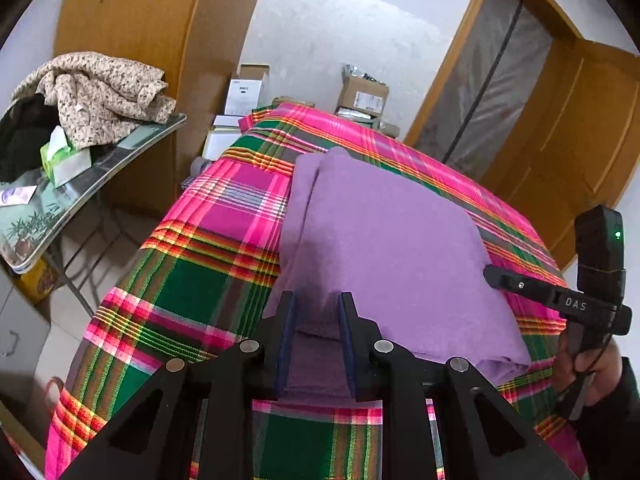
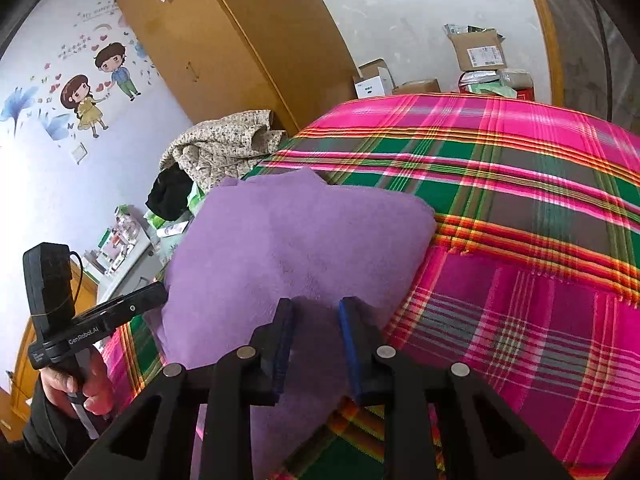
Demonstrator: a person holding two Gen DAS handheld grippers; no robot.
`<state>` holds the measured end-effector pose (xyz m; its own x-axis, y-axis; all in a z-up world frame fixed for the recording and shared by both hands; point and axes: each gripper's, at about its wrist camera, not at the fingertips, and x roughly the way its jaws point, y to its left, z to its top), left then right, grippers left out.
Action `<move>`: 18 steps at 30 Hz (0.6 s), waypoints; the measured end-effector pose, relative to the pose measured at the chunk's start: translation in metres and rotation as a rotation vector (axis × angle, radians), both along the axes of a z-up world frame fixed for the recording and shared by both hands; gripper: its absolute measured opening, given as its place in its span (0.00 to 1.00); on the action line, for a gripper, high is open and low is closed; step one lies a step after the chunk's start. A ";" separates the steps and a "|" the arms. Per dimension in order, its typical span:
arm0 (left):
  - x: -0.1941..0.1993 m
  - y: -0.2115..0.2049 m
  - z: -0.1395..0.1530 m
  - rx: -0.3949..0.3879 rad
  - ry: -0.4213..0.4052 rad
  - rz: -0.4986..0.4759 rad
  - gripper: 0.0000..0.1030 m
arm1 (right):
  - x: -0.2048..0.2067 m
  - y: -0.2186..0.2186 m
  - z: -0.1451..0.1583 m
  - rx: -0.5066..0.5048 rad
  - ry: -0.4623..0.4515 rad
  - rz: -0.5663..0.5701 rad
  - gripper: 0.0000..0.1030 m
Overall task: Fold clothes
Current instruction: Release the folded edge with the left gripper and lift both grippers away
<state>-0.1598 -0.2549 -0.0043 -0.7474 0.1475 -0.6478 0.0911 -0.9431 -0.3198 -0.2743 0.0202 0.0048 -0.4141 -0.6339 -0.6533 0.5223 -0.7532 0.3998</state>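
Two grippers meet one folded purple fleece garment (image 1: 392, 248), which lies on the plaid bedspread (image 1: 192, 280) with its long axis running away from us. We find its near edge between the narrow fingers of the left gripper (image 1: 316, 304), gripped at the left corner, and of the right gripper (image 2: 316, 308), gripped at the right. Only the left wrist view shows a doubled layer along the far left edge; only the right wrist view shows bare bedspread beyond the right side.
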 end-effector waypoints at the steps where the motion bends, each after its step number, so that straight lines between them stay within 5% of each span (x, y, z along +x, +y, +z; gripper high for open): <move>1: 0.000 0.000 0.000 -0.002 0.001 0.001 0.22 | 0.003 0.001 0.002 0.001 0.000 -0.002 0.23; 18: 0.066 0.071 0.014 -0.104 0.003 0.036 0.22 | 0.128 0.026 0.017 0.073 0.091 -0.004 0.23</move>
